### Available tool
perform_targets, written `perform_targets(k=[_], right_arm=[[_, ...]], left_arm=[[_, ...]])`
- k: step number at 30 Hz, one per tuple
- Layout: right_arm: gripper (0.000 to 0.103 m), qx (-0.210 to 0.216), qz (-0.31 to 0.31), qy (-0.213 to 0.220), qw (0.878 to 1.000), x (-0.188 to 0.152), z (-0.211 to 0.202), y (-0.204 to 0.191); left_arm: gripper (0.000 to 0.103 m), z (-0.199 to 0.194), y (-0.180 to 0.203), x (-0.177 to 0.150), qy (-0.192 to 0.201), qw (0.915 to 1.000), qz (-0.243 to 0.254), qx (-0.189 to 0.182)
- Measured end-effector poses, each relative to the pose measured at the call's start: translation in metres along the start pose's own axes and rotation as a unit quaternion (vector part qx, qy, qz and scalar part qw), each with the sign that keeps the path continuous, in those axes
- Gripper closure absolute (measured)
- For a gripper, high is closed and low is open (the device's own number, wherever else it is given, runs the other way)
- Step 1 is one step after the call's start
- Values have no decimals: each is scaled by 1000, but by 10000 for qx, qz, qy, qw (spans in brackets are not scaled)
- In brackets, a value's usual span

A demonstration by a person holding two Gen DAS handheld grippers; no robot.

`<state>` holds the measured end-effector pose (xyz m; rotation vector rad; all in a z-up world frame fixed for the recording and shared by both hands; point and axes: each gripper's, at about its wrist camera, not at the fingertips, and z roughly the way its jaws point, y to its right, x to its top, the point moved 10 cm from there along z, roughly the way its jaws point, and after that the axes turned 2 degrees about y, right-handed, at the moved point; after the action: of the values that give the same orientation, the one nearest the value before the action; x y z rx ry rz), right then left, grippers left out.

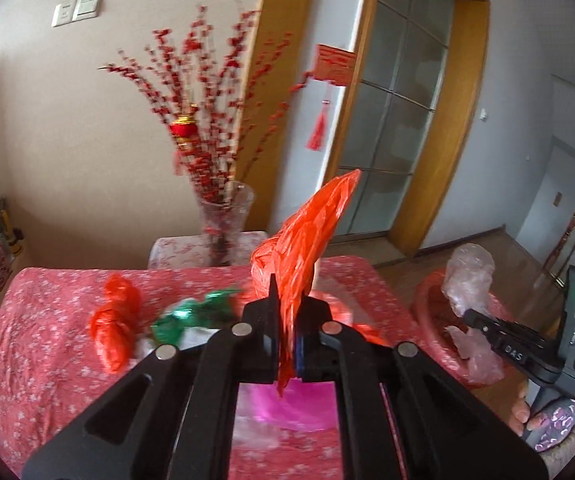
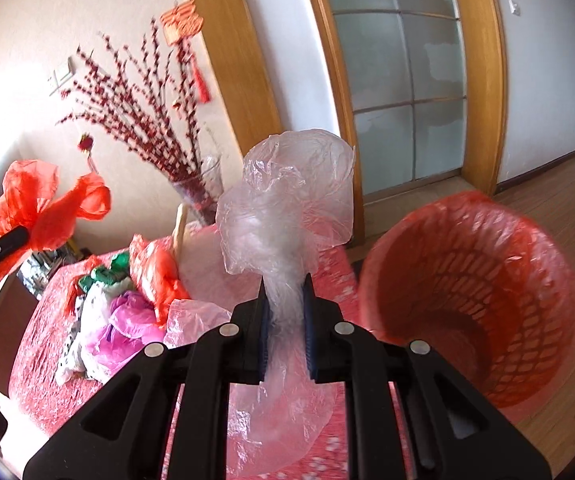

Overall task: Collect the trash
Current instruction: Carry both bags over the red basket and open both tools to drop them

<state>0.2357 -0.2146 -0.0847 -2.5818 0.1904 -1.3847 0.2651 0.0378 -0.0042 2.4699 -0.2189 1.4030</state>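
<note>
Pinching an orange bag (image 1: 307,248) in the left claw (image 1: 287,312) and a clear bag (image 2: 287,208) in the right claw (image 2: 285,300), both could slip before the red basket (image 2: 467,280) beside the right claw.

blurred: berry branches (image 1: 203,112) | cut off: trash basket (image 2: 467,280) right rim

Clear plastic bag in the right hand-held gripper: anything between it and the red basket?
Nothing visible. The right hand-held gripper holds the clear plastic bag above the table edge, and the red lined basket stands open just to its right.
</note>
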Motion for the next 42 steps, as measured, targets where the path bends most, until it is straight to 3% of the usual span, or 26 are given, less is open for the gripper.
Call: perform_targets(k=[8,21,30,37,40,42], right_arm=[[88,-474,276,204,9983,13,-24,59],[88,-1098,821,365,9899,27,-51,158],[88,-1217,979,434,9868,34,-47,192],[87,-1264,1068,420,9853,35,-38,207],[81,-1185,1140,377,9857,33,-36,210],[74,-1185,1217,337,9849,32,-34,214]], left_arm=[[96,28,96,-6,-170,9960,291,-831],[96,105,223,-36,-785,9789,391,-1848],[96,142,273,-56,-1095,9660,472,-2294],[94,160,289,-80,-1408,9603,484,-2360],[87,163,288,-87,-1490,9608,496,-2286],[75,166,285,-92,-1542,9619,499,-2202]])
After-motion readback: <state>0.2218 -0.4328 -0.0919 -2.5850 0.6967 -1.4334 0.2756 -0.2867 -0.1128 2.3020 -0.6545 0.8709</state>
